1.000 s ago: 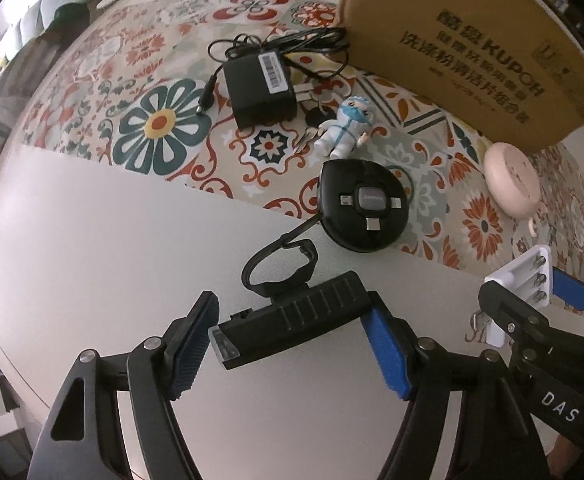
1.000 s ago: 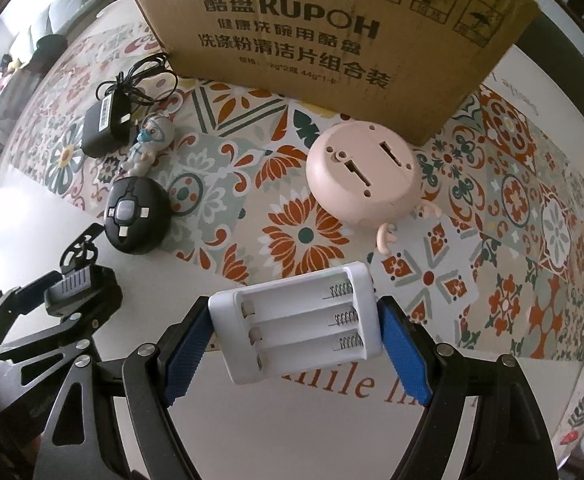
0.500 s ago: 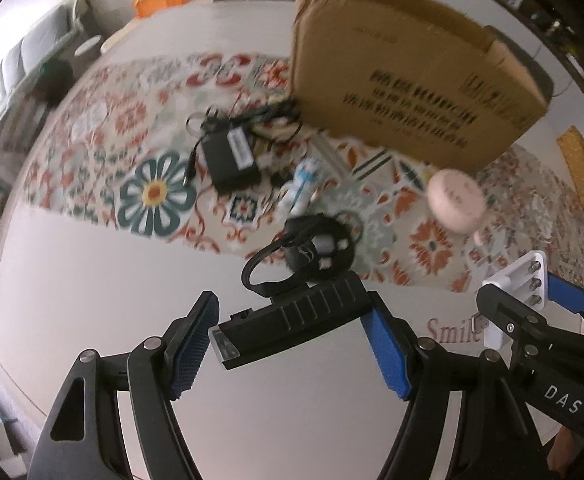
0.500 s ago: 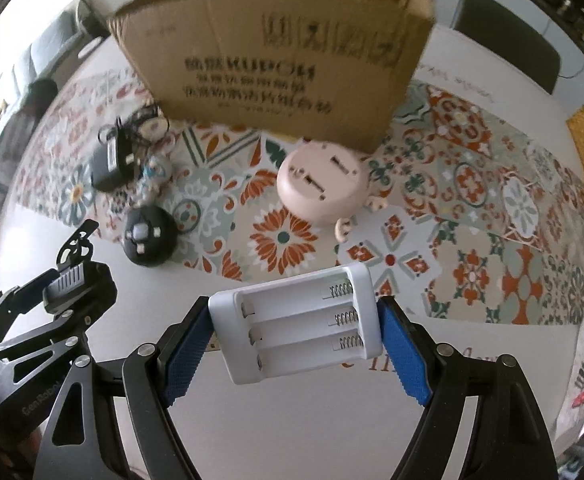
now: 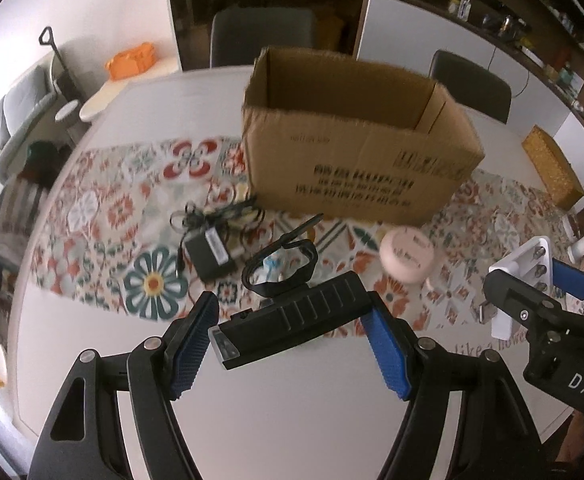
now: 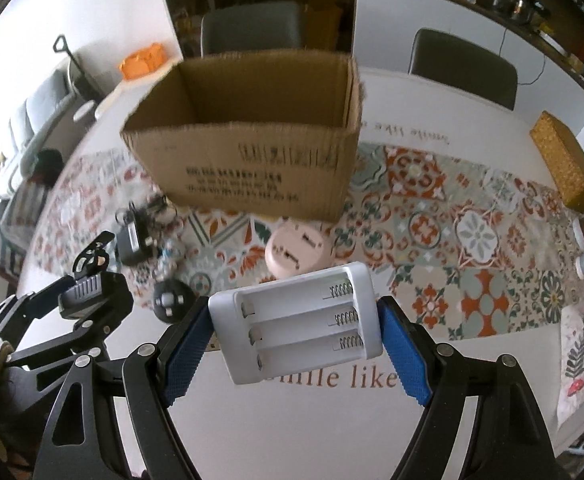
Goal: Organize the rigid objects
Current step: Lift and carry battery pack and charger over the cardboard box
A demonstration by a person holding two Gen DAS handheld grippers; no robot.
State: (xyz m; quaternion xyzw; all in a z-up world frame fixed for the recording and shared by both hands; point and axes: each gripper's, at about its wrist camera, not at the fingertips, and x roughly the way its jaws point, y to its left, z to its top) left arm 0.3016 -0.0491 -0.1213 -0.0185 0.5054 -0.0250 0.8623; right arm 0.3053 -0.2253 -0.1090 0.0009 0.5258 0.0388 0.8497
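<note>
The white battery charger (image 6: 295, 322) sits crosswise between the blue pads of your right gripper (image 6: 293, 340), pinched at both short ends, its three empty bays with their springs facing the camera. It hangs in the air above the white table (image 6: 292, 420), over the printed lettering near the edge of the patterned cloth (image 6: 431, 216). In the left wrist view you see the same charger (image 5: 525, 268) at the far right, clamped in that gripper's black fingers.

Your left gripper (image 5: 288, 330) pinches a black ribbed device (image 5: 292, 322) with a looped strap (image 5: 280, 264); the body lies tilted across the gap with both blue pads against its ends, held above the table. In the right wrist view it shows at the left edge (image 6: 86, 290).

Ahead of both grippers stands the open cardboard box (image 5: 355, 160), flaps gone, upright on the cloth; what you can see of its interior is bare cardboard. Still lying on the cloth in front of it are the black power adapter (image 5: 210, 254) with its tangled cord, a small white-and-blue figurine (image 6: 168, 258) just beside the adapter, a round black gadget (image 6: 172, 300) near the cloth's edge, and a round pink device (image 6: 297, 250) close to the box's front wall. The background is motion-blurred.
</note>
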